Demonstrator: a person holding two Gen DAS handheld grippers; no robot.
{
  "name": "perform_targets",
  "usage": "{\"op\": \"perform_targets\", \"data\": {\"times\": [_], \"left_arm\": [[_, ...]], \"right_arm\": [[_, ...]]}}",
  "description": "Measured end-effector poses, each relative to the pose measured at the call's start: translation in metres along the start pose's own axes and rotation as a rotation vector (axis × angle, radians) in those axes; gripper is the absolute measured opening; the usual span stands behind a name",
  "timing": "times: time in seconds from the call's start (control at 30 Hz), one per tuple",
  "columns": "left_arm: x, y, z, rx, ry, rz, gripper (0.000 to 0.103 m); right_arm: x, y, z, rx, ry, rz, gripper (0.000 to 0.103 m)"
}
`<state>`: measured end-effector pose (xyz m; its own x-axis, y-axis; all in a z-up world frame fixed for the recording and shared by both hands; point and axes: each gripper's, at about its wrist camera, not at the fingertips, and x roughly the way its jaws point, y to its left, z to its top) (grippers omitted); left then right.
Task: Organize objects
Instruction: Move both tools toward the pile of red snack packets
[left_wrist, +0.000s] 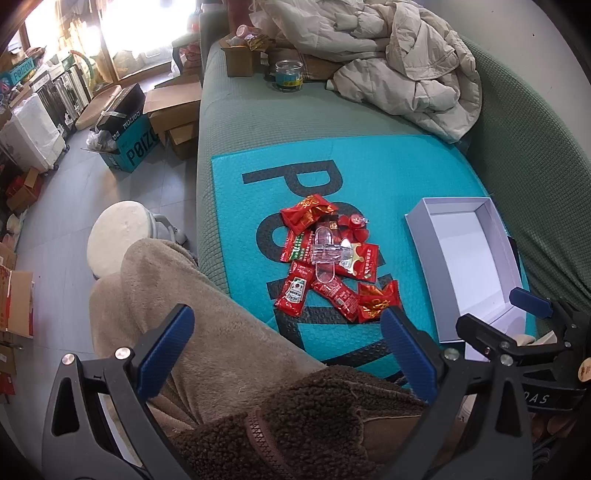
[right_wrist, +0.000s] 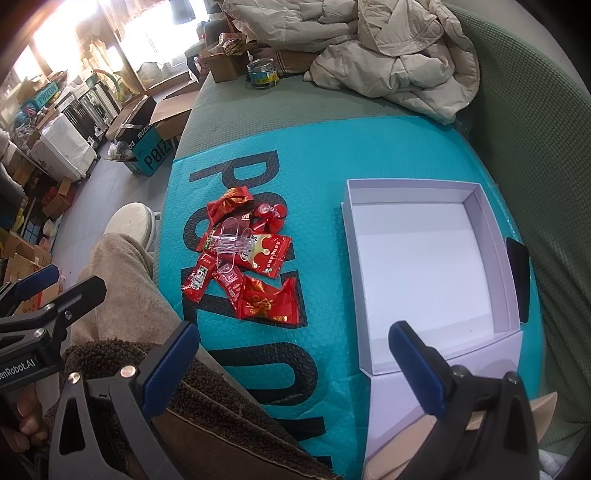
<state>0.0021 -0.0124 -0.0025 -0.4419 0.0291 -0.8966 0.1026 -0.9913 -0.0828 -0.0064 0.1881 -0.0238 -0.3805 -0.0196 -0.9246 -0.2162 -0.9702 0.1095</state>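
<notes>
A heap of red snack and sauce packets (left_wrist: 328, 258) (right_wrist: 247, 254) lies on a teal bubble mailer (left_wrist: 369, 173) (right_wrist: 314, 155) on the green sofa. A clear plastic piece (left_wrist: 327, 254) (right_wrist: 231, 245) rests on top of the heap. An open white box (left_wrist: 469, 258) (right_wrist: 428, 273) stands empty to the right of the heap. My left gripper (left_wrist: 288, 354) is open and empty over my lap, short of the heap. My right gripper (right_wrist: 295, 365) is open and empty just before the box's near edge. The right gripper also shows in the left wrist view (left_wrist: 509, 314).
A beige puffer jacket (left_wrist: 399, 59) (right_wrist: 388, 48) lies piled at the sofa's back. A glass jar (left_wrist: 289, 75) (right_wrist: 262, 73) and a cardboard box (left_wrist: 238, 59) stand beyond the mailer. A round white stool (left_wrist: 118, 236) and POIZON boxes (left_wrist: 129, 147) sit on the floor at left.
</notes>
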Motion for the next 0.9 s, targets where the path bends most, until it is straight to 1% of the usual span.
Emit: {"op": "perform_targets", "data": {"times": [0.9], "left_arm": [[0.0039,0.0055,-0.0039,-0.066,0.018,0.006,0.101]], "right_arm": [[0.0,0.0033,-0.0008,0.005,0.001,-0.014,0.103]]}}
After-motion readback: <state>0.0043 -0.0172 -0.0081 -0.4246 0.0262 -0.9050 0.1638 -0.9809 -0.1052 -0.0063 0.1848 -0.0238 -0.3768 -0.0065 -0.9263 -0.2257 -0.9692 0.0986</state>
